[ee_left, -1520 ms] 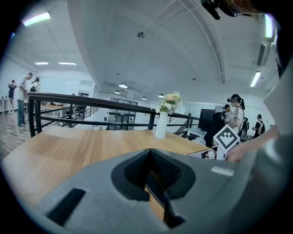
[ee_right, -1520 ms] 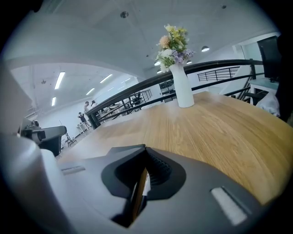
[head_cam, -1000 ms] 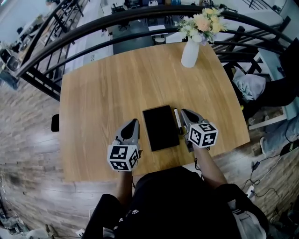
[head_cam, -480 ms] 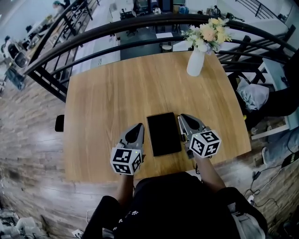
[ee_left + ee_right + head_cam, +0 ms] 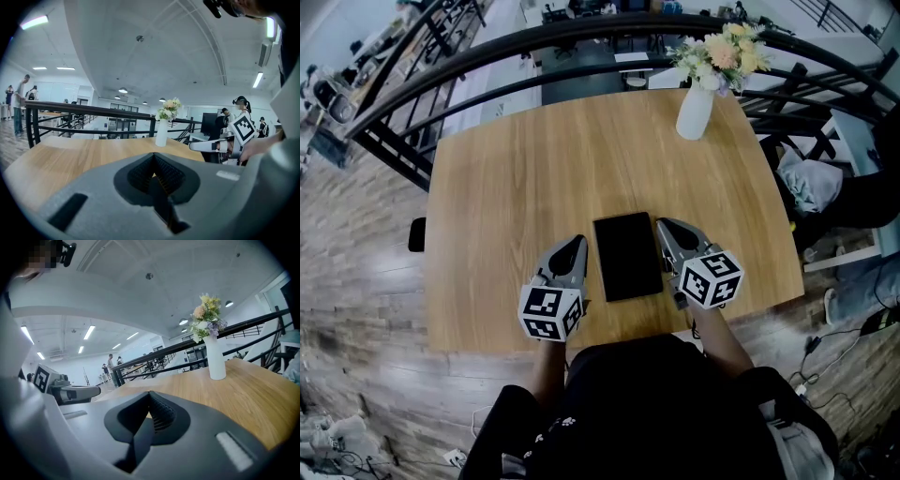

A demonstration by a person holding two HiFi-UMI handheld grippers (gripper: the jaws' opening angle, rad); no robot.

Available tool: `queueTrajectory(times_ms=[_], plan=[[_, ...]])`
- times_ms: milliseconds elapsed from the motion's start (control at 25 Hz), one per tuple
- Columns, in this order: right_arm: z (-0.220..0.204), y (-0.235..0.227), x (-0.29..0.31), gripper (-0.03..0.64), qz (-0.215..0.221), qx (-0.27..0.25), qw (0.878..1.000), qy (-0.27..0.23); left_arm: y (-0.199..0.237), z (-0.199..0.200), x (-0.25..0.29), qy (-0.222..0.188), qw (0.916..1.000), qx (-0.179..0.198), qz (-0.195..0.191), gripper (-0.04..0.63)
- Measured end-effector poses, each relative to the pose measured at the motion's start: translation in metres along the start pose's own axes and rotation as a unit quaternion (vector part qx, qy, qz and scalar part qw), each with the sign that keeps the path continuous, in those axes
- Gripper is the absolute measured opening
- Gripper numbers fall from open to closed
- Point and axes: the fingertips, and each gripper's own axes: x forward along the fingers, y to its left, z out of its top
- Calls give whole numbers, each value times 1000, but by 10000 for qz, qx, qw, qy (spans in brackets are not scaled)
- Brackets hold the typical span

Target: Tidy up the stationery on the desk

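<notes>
A black notebook [image 5: 627, 255] lies flat on the wooden desk [image 5: 534, 169], near its front edge. My left gripper [image 5: 577, 241] hovers just left of the notebook, its jaws shut and empty. My right gripper [image 5: 661, 223] is just right of the notebook, also shut with nothing between its jaws. In the left gripper view the closed jaws [image 5: 153, 155] point along the desk, and the right gripper [image 5: 219, 146] shows off to the side. In the right gripper view the closed jaws [image 5: 149, 395] point toward the far side of the desk. No pen is visible now.
A white vase of flowers [image 5: 697, 105] stands at the desk's far right corner, also in view as the vase [image 5: 161, 133] and the vase [image 5: 216, 361]. A black railing [image 5: 581, 56] curves behind the desk. A chair with cloth [image 5: 811, 178] sits to the right.
The right gripper has lifted a little and shifted beside the notebook. The pen that lay along the notebook's right edge one second ago is no longer visible. The left gripper kept still.
</notes>
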Motion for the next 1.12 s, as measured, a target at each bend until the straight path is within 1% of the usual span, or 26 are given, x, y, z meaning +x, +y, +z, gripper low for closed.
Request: queueTrajectory(times_ms=[360,560,1120], plan=[[-2,-3,1,9,13,-20,10000,35,0,-3,5,35,10000,-15,-2,-6],[-4,-2,0,9,62,119,9999,70,-1,-2,3,39,10000,-44,7,-6],[-10,1,0,9,78,91,9998,162,2,-6,-1,54,9999,-101,48,-6]])
